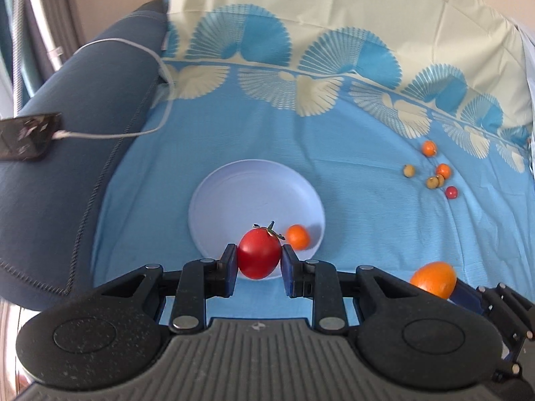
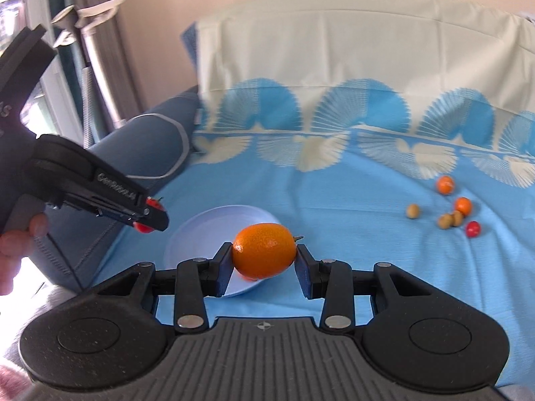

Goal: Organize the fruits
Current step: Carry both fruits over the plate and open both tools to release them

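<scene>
My left gripper (image 1: 259, 258) is shut on a red cherry tomato (image 1: 259, 253) with a green stalk, held above the near rim of a pale blue plate (image 1: 247, 197). A small orange fruit (image 1: 297, 236) lies in that plate. My right gripper (image 2: 264, 260) is shut on an oval orange kumquat (image 2: 264, 250), hanging over the plate (image 2: 207, 230). In the right wrist view the left gripper (image 2: 150, 214) shows at the left with the tomato (image 2: 154, 203) between its pads. The kumquat (image 1: 433, 278) also appears at the lower right of the left wrist view.
Several small fruits (image 1: 434, 173), orange, tan and red, lie loose on the blue patterned cloth (image 1: 351, 153) at the right. A blue sofa arm (image 1: 67, 153) at the left carries a phone (image 1: 28, 137) with a white cable (image 1: 110, 133). A person's hand (image 2: 20, 237) holds the left gripper.
</scene>
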Motion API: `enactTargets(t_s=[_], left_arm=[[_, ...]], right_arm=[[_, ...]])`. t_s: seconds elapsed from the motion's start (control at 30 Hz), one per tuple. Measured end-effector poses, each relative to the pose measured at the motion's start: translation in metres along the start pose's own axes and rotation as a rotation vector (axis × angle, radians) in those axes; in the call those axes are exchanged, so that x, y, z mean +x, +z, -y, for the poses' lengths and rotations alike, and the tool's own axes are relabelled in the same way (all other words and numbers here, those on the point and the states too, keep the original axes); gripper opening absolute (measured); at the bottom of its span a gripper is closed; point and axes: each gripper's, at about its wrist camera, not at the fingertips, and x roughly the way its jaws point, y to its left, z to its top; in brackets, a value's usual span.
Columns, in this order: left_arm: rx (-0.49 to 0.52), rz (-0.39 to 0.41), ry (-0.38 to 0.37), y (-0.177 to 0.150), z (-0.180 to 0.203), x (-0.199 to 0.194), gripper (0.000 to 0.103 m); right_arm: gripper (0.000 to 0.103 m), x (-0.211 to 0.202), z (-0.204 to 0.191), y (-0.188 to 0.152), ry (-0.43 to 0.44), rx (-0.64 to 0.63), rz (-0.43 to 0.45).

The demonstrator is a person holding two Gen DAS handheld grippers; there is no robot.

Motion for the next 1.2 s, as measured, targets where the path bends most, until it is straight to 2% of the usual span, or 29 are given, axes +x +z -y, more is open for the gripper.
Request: enactTargets(t_s=[0.17,0.4,0.73,1.2], left_arm=[[-0.048,0.008,0.007,-0.023,-0.033,-0.026,0.03],[-0.089,0.018,0.004,-0.044,-0.057,-0.042,0.03],[-0.127,0.038,-0.004,-0.049,-0.074,-0.052,0.03],[-0.139,0.032,-0.005,-0.043,-0.076,-0.046,0.03]], right_arm=[[0.041,-0.017,-0.039,-0.011,0.053,-0.032,-0.016],[0.041,-0.035,-0.069,-0.023,0.057,-0.087,-0.021],[0.041,-0.042,-0.082,-0.023,0.047,-0.134,-0.008],[0.041,-0.035,-0.082,-0.023,0.043,-0.139,-0.029]])
